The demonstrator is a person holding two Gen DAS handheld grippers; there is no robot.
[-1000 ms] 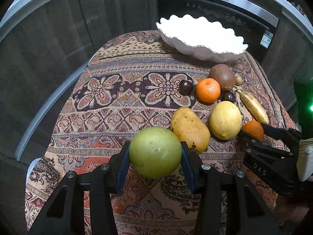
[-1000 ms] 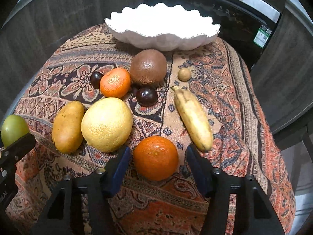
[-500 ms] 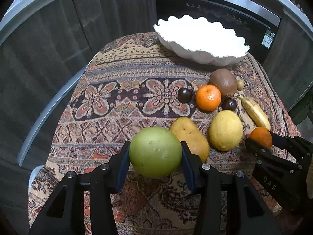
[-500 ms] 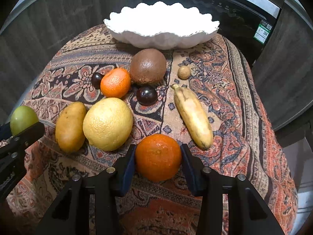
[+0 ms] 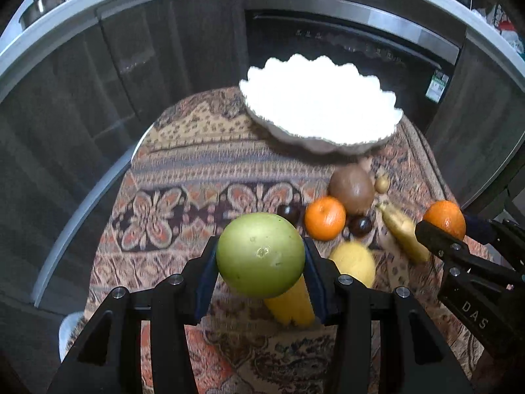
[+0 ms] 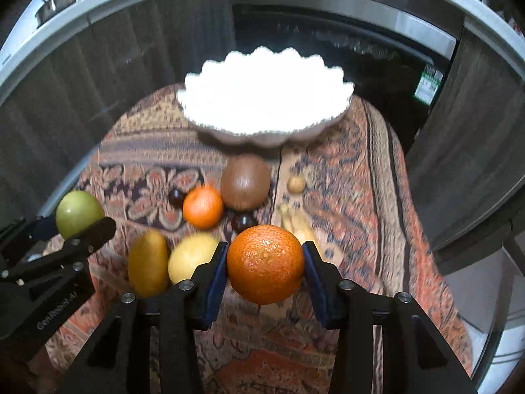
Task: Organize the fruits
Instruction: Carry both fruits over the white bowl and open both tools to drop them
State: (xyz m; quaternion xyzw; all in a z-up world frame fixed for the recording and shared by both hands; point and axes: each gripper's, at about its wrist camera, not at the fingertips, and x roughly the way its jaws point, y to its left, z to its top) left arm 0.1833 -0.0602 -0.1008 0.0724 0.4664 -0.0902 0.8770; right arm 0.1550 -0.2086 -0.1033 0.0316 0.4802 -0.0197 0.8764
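My left gripper (image 5: 261,259) is shut on a round green fruit (image 5: 261,254) held above the patterned tablecloth (image 5: 183,164). My right gripper (image 6: 265,269) is shut on a large orange (image 6: 265,264), also lifted off the cloth. A white scalloped bowl (image 5: 320,113) stands at the table's far end, seen again as the bowl (image 6: 265,98) in the right wrist view. On the cloth lie a second orange (image 6: 202,207), a brown round fruit (image 6: 245,182), a yellow citrus (image 6: 192,256), a mango (image 6: 147,267), a banana (image 5: 403,231) and two dark plums (image 6: 243,221).
A small tan fruit (image 6: 296,184) sits right of the brown one. Dark cabinet fronts and an oven (image 5: 344,49) stand close behind the table. The cloth drops away at the left and right table edges.
Both grippers have risen with their fruit. The right gripper's jaws closed on the large orange and lifted it off the cloth. The bowl now looks nearer to centre in both views.
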